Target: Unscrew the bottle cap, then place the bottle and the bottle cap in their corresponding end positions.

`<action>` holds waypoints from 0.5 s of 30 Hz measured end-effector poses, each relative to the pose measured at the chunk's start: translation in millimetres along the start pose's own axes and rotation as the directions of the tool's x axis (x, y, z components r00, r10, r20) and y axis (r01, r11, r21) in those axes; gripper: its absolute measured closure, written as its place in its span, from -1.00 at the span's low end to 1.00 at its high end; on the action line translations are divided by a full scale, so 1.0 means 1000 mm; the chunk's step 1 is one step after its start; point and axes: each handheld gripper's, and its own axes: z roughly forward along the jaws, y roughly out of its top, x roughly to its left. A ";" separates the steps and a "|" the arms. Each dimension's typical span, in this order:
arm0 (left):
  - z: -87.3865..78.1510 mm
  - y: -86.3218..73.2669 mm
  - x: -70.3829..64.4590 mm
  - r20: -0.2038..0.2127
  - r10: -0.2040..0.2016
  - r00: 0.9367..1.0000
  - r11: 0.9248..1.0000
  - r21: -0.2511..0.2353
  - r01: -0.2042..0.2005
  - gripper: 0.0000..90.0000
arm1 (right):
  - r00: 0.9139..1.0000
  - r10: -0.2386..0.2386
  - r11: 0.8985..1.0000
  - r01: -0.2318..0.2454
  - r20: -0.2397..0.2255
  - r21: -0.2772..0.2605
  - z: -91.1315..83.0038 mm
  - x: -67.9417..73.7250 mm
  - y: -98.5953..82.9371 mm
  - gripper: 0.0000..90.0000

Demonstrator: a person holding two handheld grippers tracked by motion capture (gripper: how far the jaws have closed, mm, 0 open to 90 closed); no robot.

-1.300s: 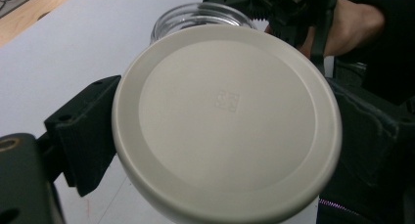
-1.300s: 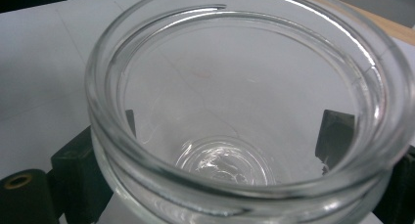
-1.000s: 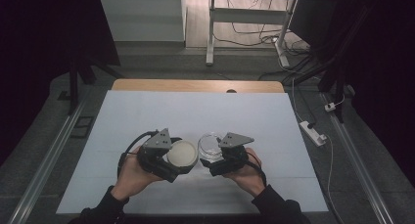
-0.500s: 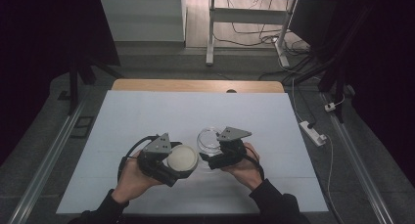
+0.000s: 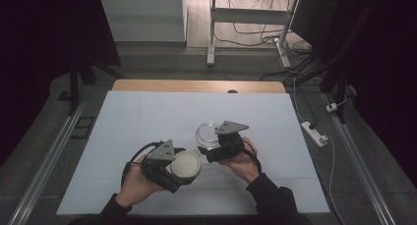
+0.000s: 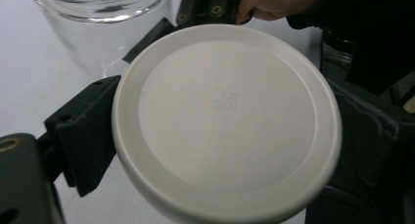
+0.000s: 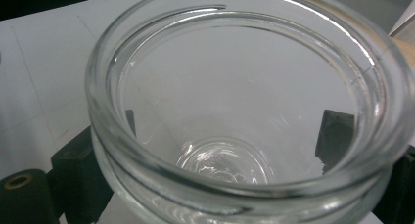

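The lid (image 6: 226, 121) is plain off-white — a faint square mark embossed at its centre. The jar (image 7: 244, 121) is clear glass; the table (image 5: 147, 117) is pale blue-grey.

The white lid (image 6: 226, 121) bears a small embossed mark, too faint to read.

Wooden table (image 5: 196, 86) w/ pale blue sheet (image 5: 147, 122) over most of top.

both forearms wear dark sleeves. each tool, left tool (image 5: 183, 167) and right tool (image 5: 210, 147), is black with blocky jaws, brass-ringed screw holes, a grey three-cornered top plate and a looping black cable.
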 end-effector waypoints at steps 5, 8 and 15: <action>0.006 -0.002 -0.001 0.005 0.002 1.000 1.000 0.004 -0.002 -0.82 | 1.000 0.000 1.000 0.000 0.004 0.002 0.005 -0.003 0.003 -0.86; 0.010 -0.003 -0.001 0.004 0.003 1.000 1.000 0.003 -0.003 -0.82 | 1.000 0.004 1.000 -0.004 0.005 0.001 0.008 -0.006 0.004 -0.86; 0.020 -0.006 0.000 0.005 0.007 1.000 1.000 0.010 -0.007 -0.82 | 1.000 0.003 1.000 -0.003 0.008 0.006 0.016 -0.010 0.008 -0.86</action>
